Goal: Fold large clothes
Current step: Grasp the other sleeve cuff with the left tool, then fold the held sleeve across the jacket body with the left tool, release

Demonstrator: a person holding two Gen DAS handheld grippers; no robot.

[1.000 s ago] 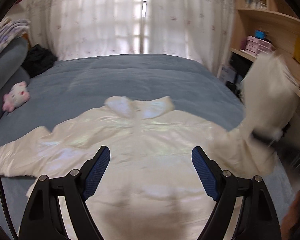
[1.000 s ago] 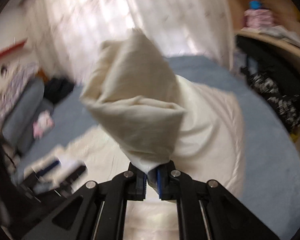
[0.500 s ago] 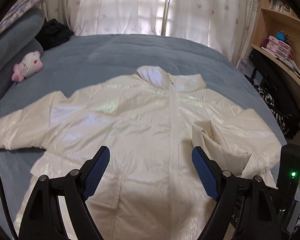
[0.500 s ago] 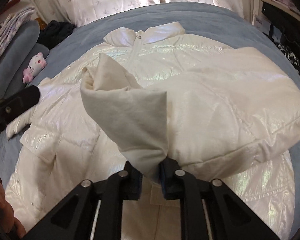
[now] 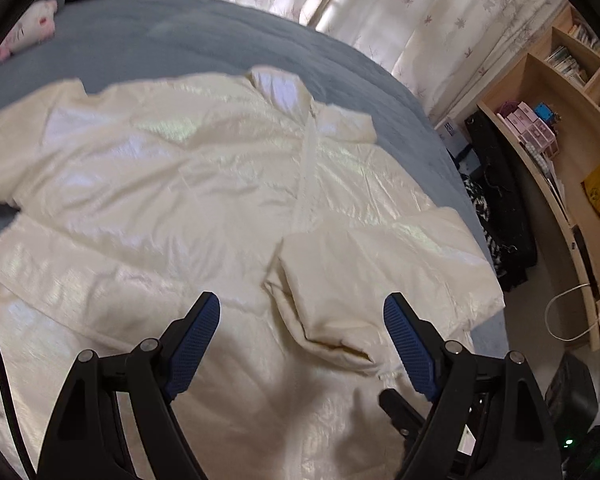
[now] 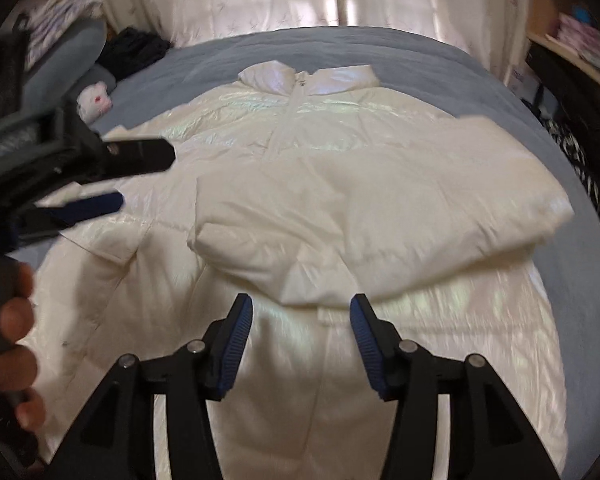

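A large cream padded jacket (image 5: 188, 184) lies face up on the blue-grey bed, collar toward the window; it also shows in the right wrist view (image 6: 340, 152). Its right sleeve (image 5: 380, 264) lies folded across the chest, also seen in the right wrist view (image 6: 364, 220). The other sleeve stretches out to the left. My left gripper (image 5: 300, 324) is open and empty above the jacket's lower front. My right gripper (image 6: 300, 328) is open and empty just before the folded sleeve's cuff. The left gripper also shows in the right wrist view (image 6: 112, 180) at the left.
The blue-grey bed (image 5: 180, 40) fills the room's middle. A pink-and-white plush toy (image 6: 94, 100) and dark clothes (image 6: 132, 52) lie at the bed's far left. Wooden shelves (image 5: 560, 128) and a black bag (image 5: 496, 184) stand along the right side. White curtains hang behind.
My right gripper carried the sleeve over the chest, laid it down, opened and let it go. My left gripper stayed open and swung to the right.
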